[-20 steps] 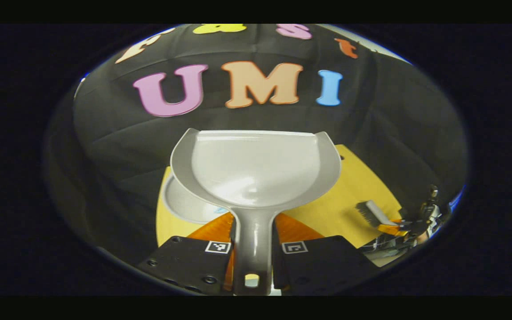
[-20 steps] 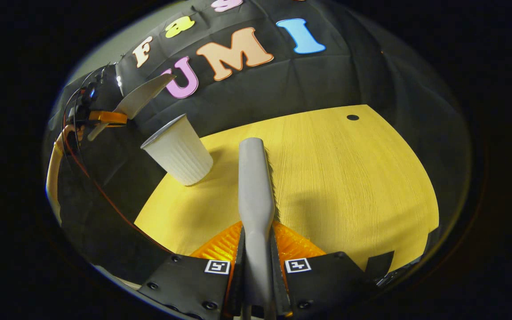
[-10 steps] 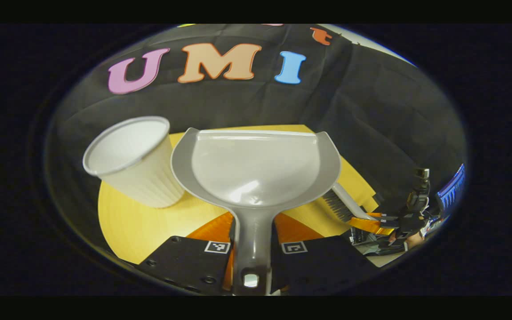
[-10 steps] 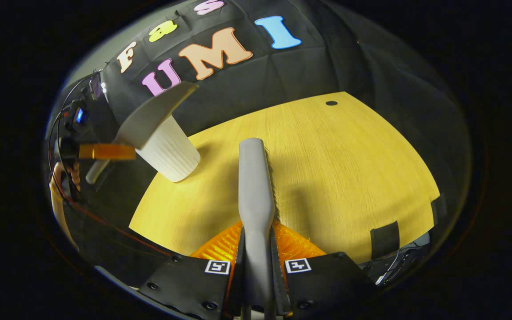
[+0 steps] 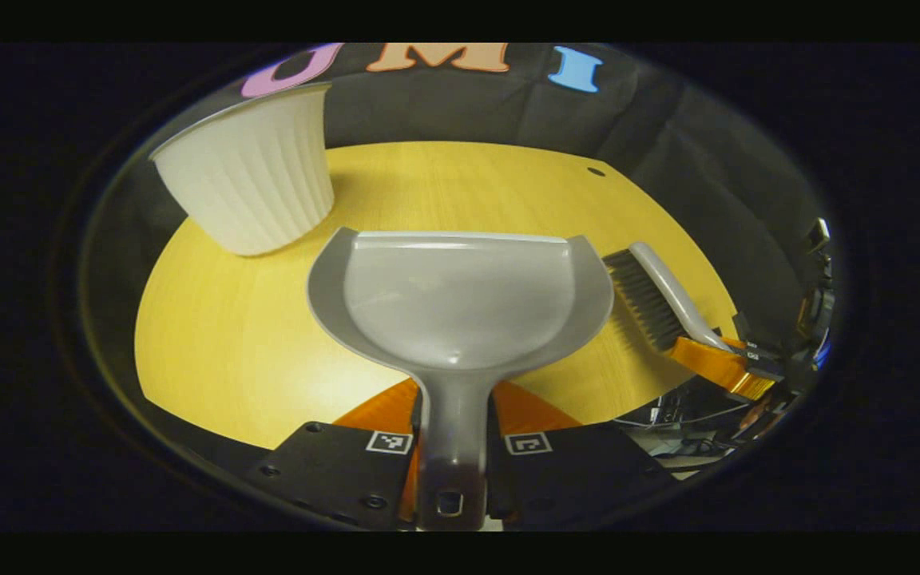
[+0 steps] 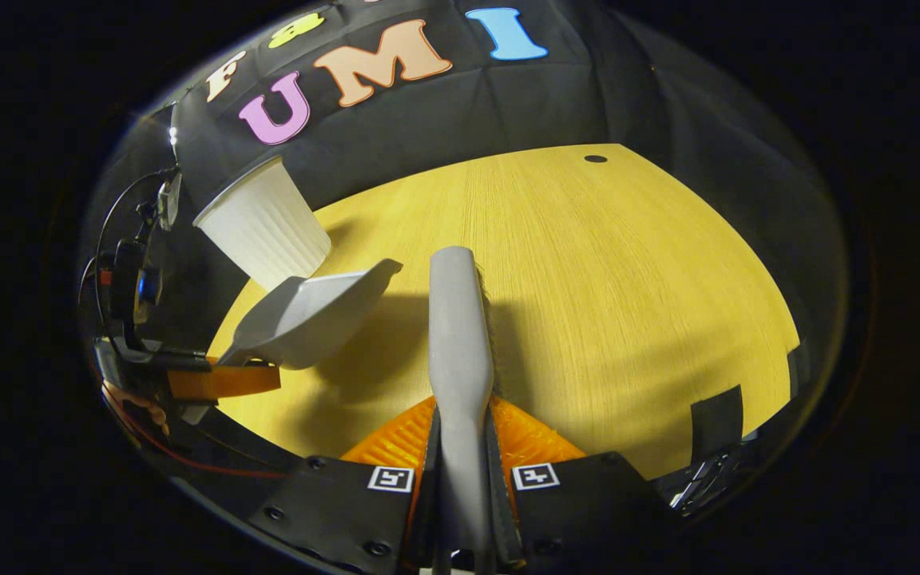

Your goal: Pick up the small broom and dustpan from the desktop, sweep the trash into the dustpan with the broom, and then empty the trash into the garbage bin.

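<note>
Left hand-held gripper (image 5: 454, 435): both fingers pressed on the handle of the dustpan (image 5: 460, 299)
Dustpan: grey, pan empty, mouth facing away over the yellow surface (image 5: 220, 335)
Garbage bin (image 5: 251, 188): white, ribbed — upright at far left
Broom (image 5: 660, 291): right of the dustpan, bristles toward it — clamped in the right hand-held gripper (image 5: 735, 367)

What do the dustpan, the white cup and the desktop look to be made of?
Dustpan: likely moulded plastic, grey, smooth and semi-glossy, with soft highlights in the pan. White cup: thin ribbed wall with a rolled rim, probably disposable plastic, possibly paper. Desktop: wood or wood-look laminate, yellow, fine straight grain, matte.
</note>
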### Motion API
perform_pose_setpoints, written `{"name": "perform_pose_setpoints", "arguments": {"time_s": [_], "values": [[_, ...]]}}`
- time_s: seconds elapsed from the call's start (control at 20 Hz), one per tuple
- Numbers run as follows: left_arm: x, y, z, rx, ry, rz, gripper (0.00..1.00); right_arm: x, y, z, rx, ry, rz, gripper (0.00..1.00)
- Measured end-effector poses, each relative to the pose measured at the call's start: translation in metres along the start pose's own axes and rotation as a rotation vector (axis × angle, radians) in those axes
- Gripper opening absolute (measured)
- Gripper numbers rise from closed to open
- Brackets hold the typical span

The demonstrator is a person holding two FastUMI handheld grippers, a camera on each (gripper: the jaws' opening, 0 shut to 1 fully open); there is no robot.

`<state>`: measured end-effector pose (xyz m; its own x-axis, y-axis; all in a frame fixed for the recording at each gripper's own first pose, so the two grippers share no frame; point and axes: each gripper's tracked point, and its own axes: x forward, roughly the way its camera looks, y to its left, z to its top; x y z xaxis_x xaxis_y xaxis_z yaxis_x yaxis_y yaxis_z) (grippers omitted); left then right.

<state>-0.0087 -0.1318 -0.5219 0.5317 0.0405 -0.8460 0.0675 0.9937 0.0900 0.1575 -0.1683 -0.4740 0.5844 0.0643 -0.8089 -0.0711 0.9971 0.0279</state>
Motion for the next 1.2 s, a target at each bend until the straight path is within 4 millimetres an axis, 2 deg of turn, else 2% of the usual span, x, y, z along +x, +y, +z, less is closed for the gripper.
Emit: {"name": "perform_pose_setpoints", "arguments": {"time_s": [0.15,0.2,0.35,0.4,0.45,0.5,0.65,0.75,0.8,0.85,0.9,0.95,1.05,1.1,1.15,1.2], "values": [[0.002,0.0,-0.005,-0.067,-0.009,0.042,0.27,0.019,0.003,0.002,-0.029,0.03,-0.019,0.31],[0.003,0.001,-0.008,-0.077,-0.005,0.057,0.3,0.018,0.005,0.002,-0.035,0.037,-0.024,0.31],[0.006,0.006,-0.013,-0.058,0.003,0.115,0.28,0.033,0.011,0.001,-0.041,0.065,-0.029,0.31],[0.007,0.008,-0.013,-0.043,0.007,0.134,0.31,0.036,0.009,0.0,-0.044,0.069,-0.029,0.31],[0.008,0.008,-0.013,-0.036,0.003,0.14,0.28,0.038,0.011,0.001,-0.051,0.071,-0.029,0.31],[0.009,0.008,-0.015,-0.04,0.006,0.144,0.3,0.039,0.012,0.001,-0.055,0.076,-0.029,0.31],[0.009,0.006,-0.021,-0.066,0.017,0.141,0.29,0.043,0.011,-0.002,-0.048,0.099,-0.022,0.31],[0.011,0.007,-0.021,-0.058,0.012,0.13,0.29,0.044,0.008,-0.008,-0.038,0.125,-0.017,0.26],[0.01,0.005,-0.022,-0.062,0.01,0.124,0.31,0.043,0.007,-0.008,-0.029,0.128,-0.013,0.4],[0.01,0.005,-0.019,-0.07,-0.003,0.116,0.31,0.041,0.007,-0.009,-0.019,0.129,-0.005,0.34],[0.007,0.004,-0.02,-0.079,-0.012,0.114,0.32,0.038,0.007,-0.008,-0.011,0.126,0.002,0.45],[0.003,0.003,-0.021,-0.083,-0.024,0.111,0.34,0.034,0.007,-0.007,-0.005,0.121,0.006,0.46],[-0.009,0.002,-0.021,-0.08,-0.05,0.117,0.5,0.026,0.003,-0.005,0.005,0.109,0.013,0.49],[-0.016,0.004,-0.019,-0.08,-0.071,0.127,0.59,0.02,0.003,-0.002,0.012,0.098,0.02,0.41],[-0.024,0.006,-0.015,-0.083,-0.1,0.142,0.74,0.013,0.003,0.0,0.023,0.084,0.033,0.42],[-0.033,0.005,-0.01,-0.086,-0.135,0.144,0.81,0.006,0.004,0.004,0.034,0.064,0.053,0.58]]}}
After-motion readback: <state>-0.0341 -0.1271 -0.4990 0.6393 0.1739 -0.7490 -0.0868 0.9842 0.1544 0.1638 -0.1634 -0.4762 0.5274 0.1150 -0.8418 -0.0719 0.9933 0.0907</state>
